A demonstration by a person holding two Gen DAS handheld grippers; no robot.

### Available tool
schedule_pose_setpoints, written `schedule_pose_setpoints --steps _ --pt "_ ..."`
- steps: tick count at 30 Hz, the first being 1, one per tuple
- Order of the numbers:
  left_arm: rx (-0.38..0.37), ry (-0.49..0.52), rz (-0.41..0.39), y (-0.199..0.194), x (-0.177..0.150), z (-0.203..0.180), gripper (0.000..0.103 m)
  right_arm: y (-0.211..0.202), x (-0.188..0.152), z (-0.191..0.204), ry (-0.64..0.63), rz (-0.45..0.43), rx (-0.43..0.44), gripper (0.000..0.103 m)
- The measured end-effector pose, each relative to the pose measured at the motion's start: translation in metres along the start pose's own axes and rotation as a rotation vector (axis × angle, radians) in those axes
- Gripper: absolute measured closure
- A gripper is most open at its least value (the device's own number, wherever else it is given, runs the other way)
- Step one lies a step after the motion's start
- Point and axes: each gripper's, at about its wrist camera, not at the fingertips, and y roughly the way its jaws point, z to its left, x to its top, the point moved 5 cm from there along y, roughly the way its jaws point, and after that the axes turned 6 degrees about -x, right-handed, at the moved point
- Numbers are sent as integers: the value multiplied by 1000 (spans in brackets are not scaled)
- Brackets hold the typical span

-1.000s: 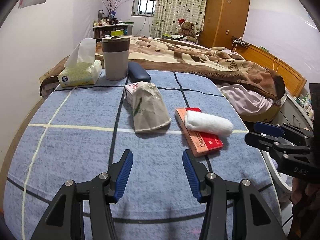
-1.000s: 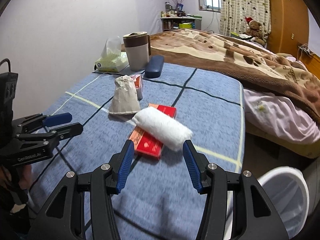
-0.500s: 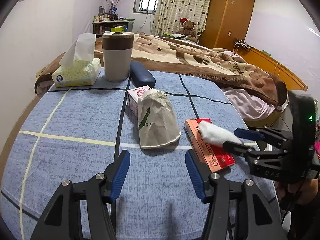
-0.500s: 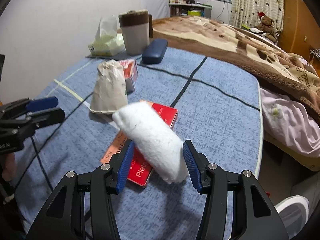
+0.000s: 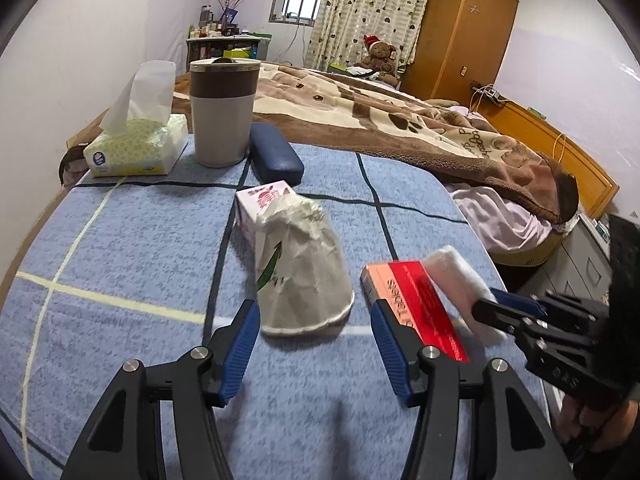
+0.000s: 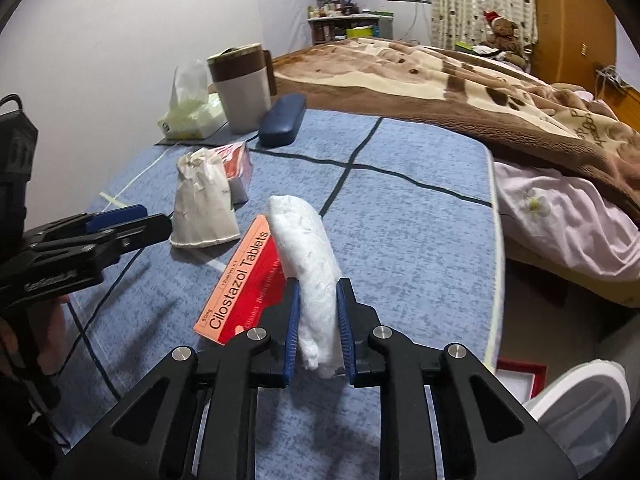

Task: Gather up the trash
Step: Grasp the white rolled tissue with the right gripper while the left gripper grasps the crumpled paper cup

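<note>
- Reaching over the blue checked bedspread (image 5: 132, 264), the left gripper (image 5: 314, 346) points down at a slant with its jaws standing wide and nothing between them.
- Just ahead of its left pad lies the crushed paper cup (image 5: 302, 272), mouth toward the tongs; behind the cup is a small pink-and-white carton (image 5: 260, 200).
- Farther off, from left to right, stand a tissue box (image 5: 136, 148), a grey-and-brown mug (image 5: 222, 112) and a dark blue glasses case (image 5: 276, 154).
- By its right pad lies the red tablet box (image 5: 408, 300).
- The right gripper (image 6: 318, 320) has just been closing and now squeezes the near end of the white tissue roll (image 6: 308, 248), whose far end sticks out ahead over the tablet box.
- Only the right wrist view shows the box's "Cilostazol Tablets" lettering whole, the pinch on the roll, a white bin rim (image 6: 580, 396) low to the right of the tongs beside the bed, and a hand (image 6: 48, 340) behind the left tool.
- Only the left wrist view shows the open span of the left tongs.
</note>
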Motion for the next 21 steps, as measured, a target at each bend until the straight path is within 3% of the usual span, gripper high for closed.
schedule_pose_setpoints --steps 9,11,18,21 --pt "70 -54 17 37 13 4 45 5 0 -10 38 -1 5 85" --pt "90 -61 18 43 15 6 39 6 -1 -12 44 0 7 85" --pt "120 -55 21 59 17 8 38 8 -4 -18 62 -1 6 85" --pt "129 -14 23 60 15 3 52 5 -5 -19 68 -8 0 85"
